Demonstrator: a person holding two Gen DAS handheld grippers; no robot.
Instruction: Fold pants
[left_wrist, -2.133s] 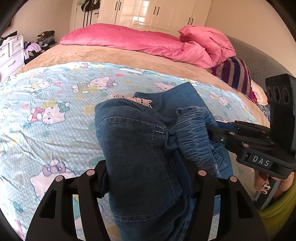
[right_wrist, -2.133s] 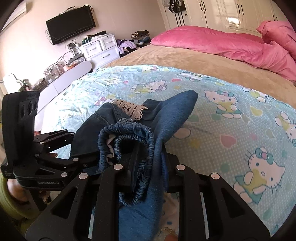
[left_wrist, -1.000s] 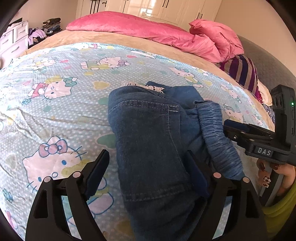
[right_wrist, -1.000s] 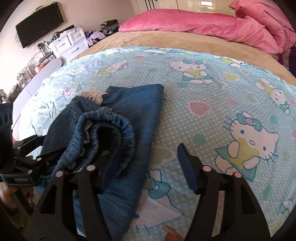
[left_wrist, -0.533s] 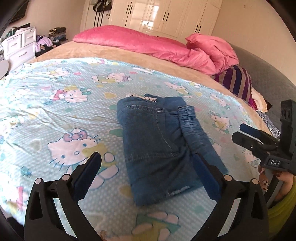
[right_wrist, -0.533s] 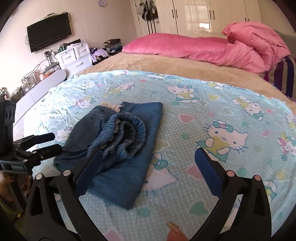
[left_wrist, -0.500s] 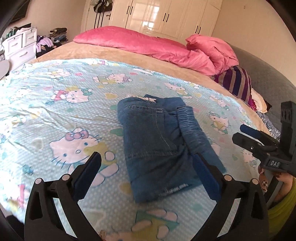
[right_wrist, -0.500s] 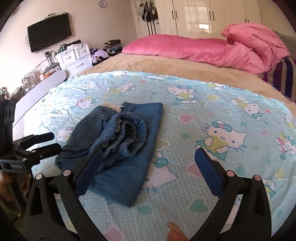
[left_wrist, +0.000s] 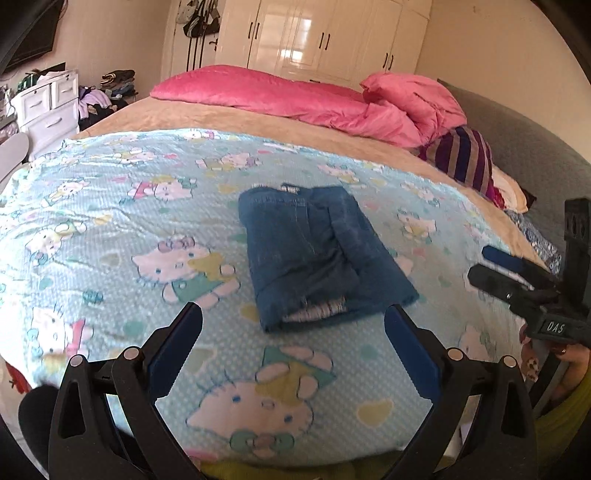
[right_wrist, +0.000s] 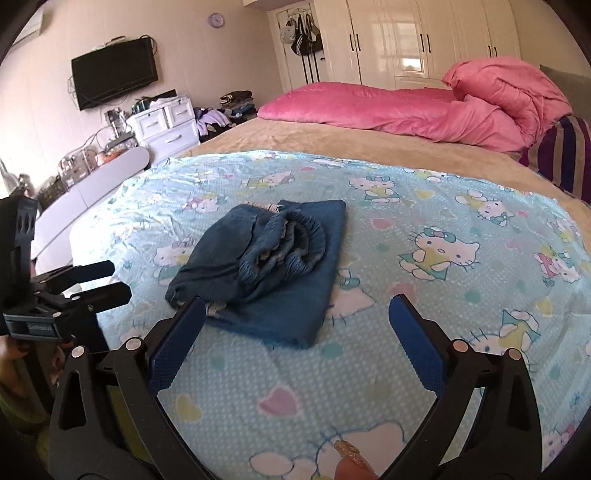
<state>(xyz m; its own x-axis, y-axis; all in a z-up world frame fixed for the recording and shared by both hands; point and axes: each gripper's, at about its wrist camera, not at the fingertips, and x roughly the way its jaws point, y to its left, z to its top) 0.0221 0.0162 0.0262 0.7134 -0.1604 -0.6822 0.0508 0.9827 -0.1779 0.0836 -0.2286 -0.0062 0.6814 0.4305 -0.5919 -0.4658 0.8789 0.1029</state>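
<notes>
The blue denim pants (left_wrist: 314, 254) lie folded into a compact bundle on the light blue cartoon-cat sheet (left_wrist: 147, 221). In the right wrist view the pants (right_wrist: 266, 266) show their gathered elastic waistband on top. My left gripper (left_wrist: 293, 314) is open and empty, held back from the bundle near the bed's front edge. My right gripper (right_wrist: 297, 306) is open and empty, also pulled back from the bundle. Each gripper shows in the other's view: the right one (left_wrist: 517, 277) at the right, the left one (right_wrist: 92, 280) at the left.
A pink duvet (left_wrist: 314, 99) and a striped pillow (left_wrist: 461, 158) lie at the far end of the bed. White drawers (right_wrist: 166, 122) with clutter and a wall TV (right_wrist: 114, 72) stand to the left. White wardrobes (right_wrist: 424, 37) line the back wall.
Both grippers have let go of the pants and opened, then drawn back toward the bed's near edge. The folded bundle stays on the sheet.
</notes>
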